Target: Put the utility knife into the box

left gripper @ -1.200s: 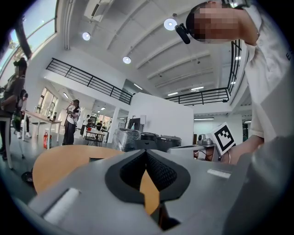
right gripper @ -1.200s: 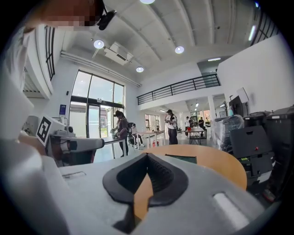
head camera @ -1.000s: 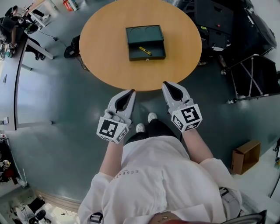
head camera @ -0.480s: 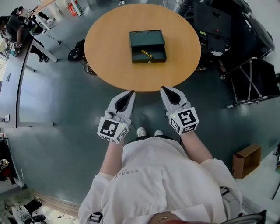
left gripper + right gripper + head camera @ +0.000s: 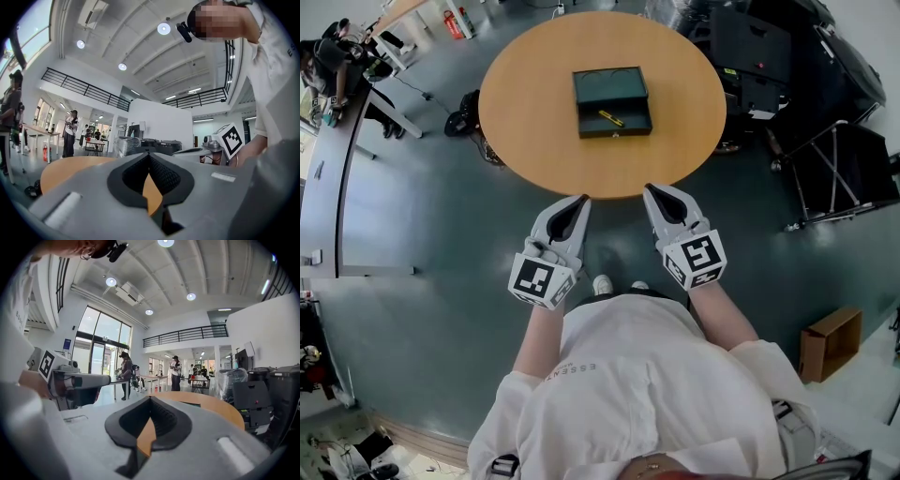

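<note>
Meanwhile, the left gripper (image 5: 578,202) and right gripper (image 5: 652,192) are being held beside the bench (image 5: 675,141), fingers (image 5: 164,176) closed on nothing, utility knife (image 5: 610,117) inside the box (image 5: 614,131).

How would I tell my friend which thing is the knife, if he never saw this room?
Find the big round wooden table. On it sits one dark green box, open, and the utility knife lies slantwise in the half of the box nearer the person. It is the only thin yellow thing on the table.
</note>
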`<state>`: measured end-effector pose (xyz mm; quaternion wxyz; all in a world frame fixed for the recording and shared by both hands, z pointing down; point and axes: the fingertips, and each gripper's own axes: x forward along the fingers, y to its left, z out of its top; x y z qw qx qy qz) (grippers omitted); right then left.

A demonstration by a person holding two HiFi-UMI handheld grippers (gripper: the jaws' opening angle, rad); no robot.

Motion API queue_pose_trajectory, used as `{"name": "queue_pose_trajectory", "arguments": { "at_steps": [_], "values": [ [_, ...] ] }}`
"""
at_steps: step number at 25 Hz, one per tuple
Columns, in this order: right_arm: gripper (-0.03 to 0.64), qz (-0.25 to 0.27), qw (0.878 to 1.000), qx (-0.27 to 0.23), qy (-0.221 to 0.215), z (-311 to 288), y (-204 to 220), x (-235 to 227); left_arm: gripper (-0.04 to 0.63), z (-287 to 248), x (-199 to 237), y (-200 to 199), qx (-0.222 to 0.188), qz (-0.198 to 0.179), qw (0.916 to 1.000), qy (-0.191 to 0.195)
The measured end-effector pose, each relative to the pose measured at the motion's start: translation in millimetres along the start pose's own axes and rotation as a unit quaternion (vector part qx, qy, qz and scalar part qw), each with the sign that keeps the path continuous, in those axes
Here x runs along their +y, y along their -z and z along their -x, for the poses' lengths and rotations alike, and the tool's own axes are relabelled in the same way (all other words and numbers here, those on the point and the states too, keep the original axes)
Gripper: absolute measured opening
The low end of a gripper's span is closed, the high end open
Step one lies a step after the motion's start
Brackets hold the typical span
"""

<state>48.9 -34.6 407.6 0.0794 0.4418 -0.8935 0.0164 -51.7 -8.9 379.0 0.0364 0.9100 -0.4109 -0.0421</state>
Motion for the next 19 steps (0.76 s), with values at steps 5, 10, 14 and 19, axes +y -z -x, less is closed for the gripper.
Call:
{"name": "queue_pose_trajectory", "arguments": {
  "at_steps": [5, 10, 14, 19],
  "values": [
    [-0.008, 0.0, 1.0, 0.002, 0.006, 0.8, 2.9, -5.1, 0.002, -2.9, 1.1, -0.1, 0.004, 0.003, 1.0, -0.002],
    [-0.008, 0.002, 1.0, 0.007, 0.01, -0.6, 4.5, -8.6, 0.002, -4.9, 2.5, 6.8, 0.005, 0.004, 1.0, -0.001],
    [-0.008, 0.001, 1.0, 0.008, 0.01, -3.9, 7.3, -8.0, 0.002, -4.8, 5.0, 7.1, 0.01, 0.01, 0.9999, -0.005],
    [-0.008, 0.007, 1.0, 0.01, 0.006, -5.4, 7.4, -11.0, 0.002, -4.3, 5.4, 6.0, -0.004, 0.023, 0.9997, -0.001]
  ]
}}
